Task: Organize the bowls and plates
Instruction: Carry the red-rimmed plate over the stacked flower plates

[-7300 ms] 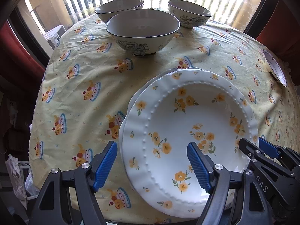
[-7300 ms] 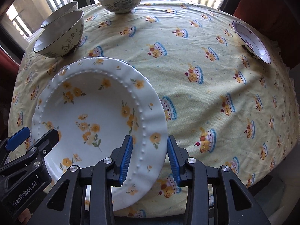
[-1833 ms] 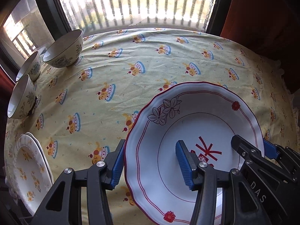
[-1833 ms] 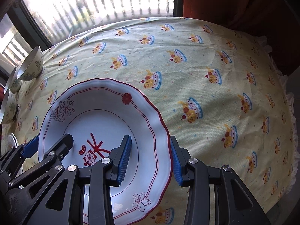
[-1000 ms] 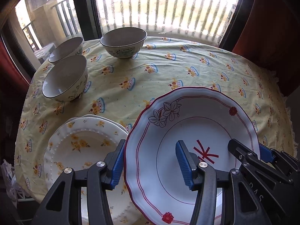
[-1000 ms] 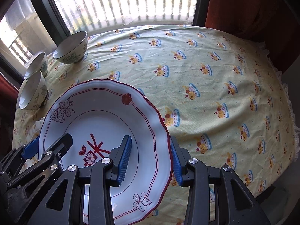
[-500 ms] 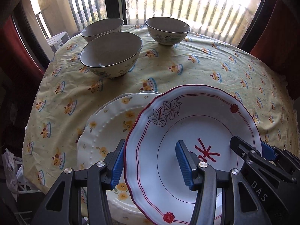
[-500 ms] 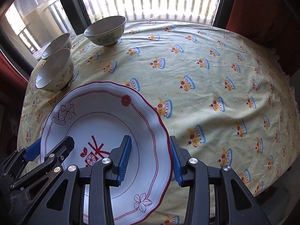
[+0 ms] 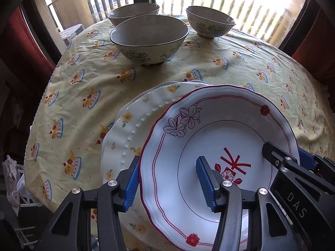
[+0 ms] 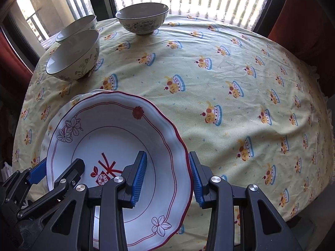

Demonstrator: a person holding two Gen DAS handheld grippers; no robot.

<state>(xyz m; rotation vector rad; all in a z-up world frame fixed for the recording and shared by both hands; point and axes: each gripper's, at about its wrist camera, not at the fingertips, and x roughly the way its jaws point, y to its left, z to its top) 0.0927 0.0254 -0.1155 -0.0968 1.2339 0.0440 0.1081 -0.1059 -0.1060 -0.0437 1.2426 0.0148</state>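
Both the left gripper and right gripper clamp the red-rimmed plate, one on each side of its rim; it sits off-centre above the yellow-flowered plates. Centre it over them, lower level, then release both together.

The white red-rimmed scalloped plate looks like glossy, smooth glazed ceramic; at its 9 o'clock, the white beaded plate with yellow flowers has a raised, bumpy rim; the yellow printed tablecloth is matt, creased woven cloth; the cream patterned bowls shine faintly; the grippers' blue ribbed pads look like matt plastic on black arms with metal rivets.
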